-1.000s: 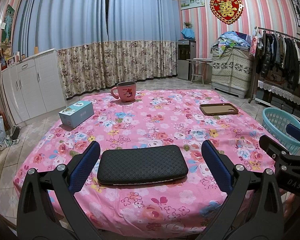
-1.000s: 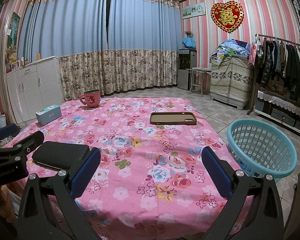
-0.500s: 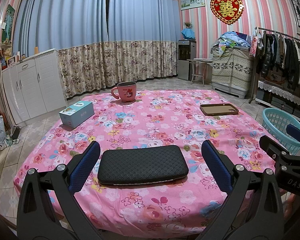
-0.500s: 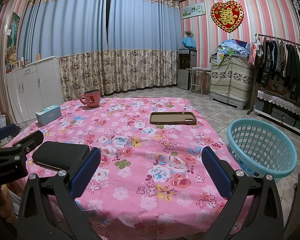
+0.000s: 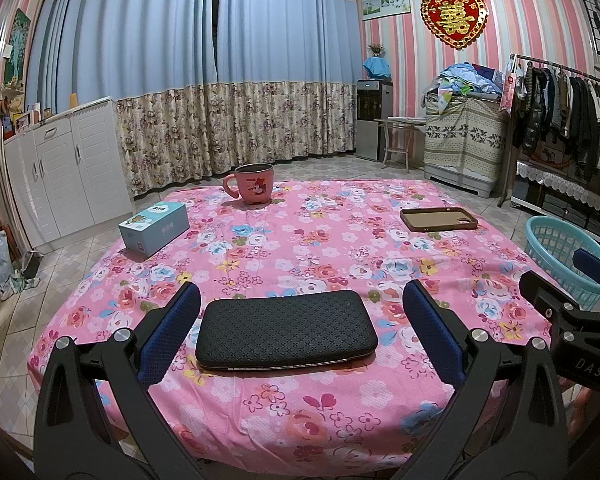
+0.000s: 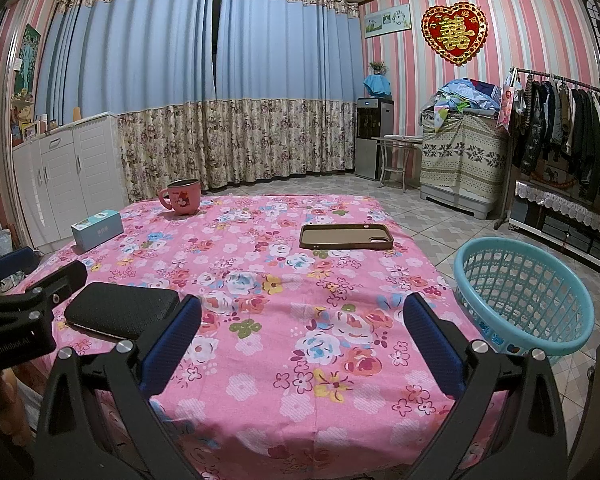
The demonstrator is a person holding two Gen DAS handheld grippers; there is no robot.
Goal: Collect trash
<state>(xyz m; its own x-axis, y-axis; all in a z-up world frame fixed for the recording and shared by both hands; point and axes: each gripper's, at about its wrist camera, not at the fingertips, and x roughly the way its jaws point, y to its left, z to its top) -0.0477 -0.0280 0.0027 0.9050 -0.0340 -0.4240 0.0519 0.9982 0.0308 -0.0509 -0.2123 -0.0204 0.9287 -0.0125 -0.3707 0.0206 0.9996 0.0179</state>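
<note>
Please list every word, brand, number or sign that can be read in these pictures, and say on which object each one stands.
"DAS": on the black body of the right gripper, seen from the left wrist view.
"GenRobot.AI": on the body of the left gripper, faint, my best reading.
"囍": gold double-happiness sign on the red heart wall ornament.
Blue tissue box: printing too small to read.
Wall clock picture: numerals too small.
Pink mug: a cartoon figure, no legible words.
</note>
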